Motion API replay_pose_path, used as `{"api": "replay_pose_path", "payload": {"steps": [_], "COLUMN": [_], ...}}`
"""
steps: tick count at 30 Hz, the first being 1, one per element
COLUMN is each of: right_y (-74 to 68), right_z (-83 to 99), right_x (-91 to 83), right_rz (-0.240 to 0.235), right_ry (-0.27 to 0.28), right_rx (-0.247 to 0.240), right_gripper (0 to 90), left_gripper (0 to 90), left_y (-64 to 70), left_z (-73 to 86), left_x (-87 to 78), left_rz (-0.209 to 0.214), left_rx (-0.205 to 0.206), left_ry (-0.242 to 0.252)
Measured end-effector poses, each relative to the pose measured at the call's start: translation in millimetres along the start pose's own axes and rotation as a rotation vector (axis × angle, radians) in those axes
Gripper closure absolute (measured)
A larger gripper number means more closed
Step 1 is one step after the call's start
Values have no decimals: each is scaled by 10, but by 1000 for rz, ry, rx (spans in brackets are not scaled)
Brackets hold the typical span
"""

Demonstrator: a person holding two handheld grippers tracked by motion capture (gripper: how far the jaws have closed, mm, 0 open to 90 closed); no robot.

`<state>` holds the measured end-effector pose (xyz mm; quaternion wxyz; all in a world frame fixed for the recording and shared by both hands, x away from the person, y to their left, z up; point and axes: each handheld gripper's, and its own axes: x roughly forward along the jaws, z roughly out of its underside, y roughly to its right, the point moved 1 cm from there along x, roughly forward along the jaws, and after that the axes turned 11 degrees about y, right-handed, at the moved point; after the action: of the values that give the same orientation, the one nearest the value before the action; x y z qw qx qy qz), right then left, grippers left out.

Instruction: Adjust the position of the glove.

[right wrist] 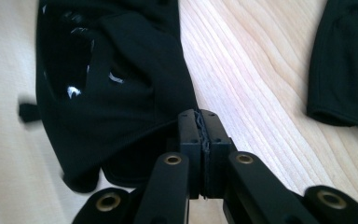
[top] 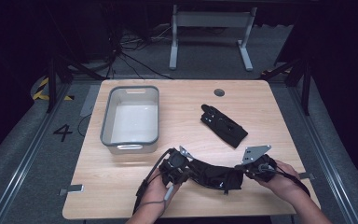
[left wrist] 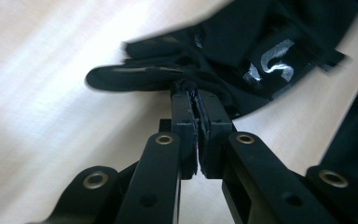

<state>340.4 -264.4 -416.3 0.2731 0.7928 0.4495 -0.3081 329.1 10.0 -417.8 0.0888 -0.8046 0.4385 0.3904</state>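
In the left gripper view the left gripper (left wrist: 196,100) has its jaws pressed together on a fold of a black glove (left wrist: 242,51), with a sliver of dark cloth caught between the pads; the glove's fingers (left wrist: 121,77) spread away toward ten o'clock over the pale counter (left wrist: 42,93), and white lettering shows on the fabric toward one o'clock. The edges there are blurred, so how deep the cloth sits in the jaws is hard to judge.

In the right gripper view the right gripper (right wrist: 201,116) likewise has its jaws closed, pinching the hem of the same black glove (right wrist: 121,79), which fans out from the tips toward eleven o'clock. A second glove (right wrist: 345,60) lies apart at two o'clock, with bare wood between.

From the high view, the held glove (top: 214,173) is stretched between the left gripper (top: 179,169) and the right gripper (top: 254,169) near the counter's six o'clock edge, sagging a little in the middle; whether it touches the wood there I cannot tell. The second glove (top: 223,125) lies flat toward one o'clock of it, well apart. A grey bin (top: 106,126) with a white inside stands at ten o'clock from the grippers on the counter (top: 177,98).
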Motion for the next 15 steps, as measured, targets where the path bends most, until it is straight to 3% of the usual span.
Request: {"api": "replay_pose_path", "payload": {"steps": [4, 8, 10, 11, 15], "right_y": [68, 192, 208, 238, 261], "right_z": [59, 150, 163, 177, 177], "right_x": [70, 119, 115, 99, 71], "right_rz": [11, -10, -15, -33, -37], "right_ry": [-3, -5, -1, 8, 19], "right_rx": [11, 72, 79, 98, 138], "right_gripper": [892, 887, 883, 876, 779], "left_gripper": [864, 832, 768, 747, 672], "left_y": [62, 79, 50, 16, -5], "left_z": [24, 52, 56, 52, 34], "left_x": [85, 146, 124, 83, 4], "left_rz": [15, 43, 53, 97, 105], "left_rx": [10, 8, -6, -31, -37], "left_ry": [-33, -82, -81, -75, -60]}}
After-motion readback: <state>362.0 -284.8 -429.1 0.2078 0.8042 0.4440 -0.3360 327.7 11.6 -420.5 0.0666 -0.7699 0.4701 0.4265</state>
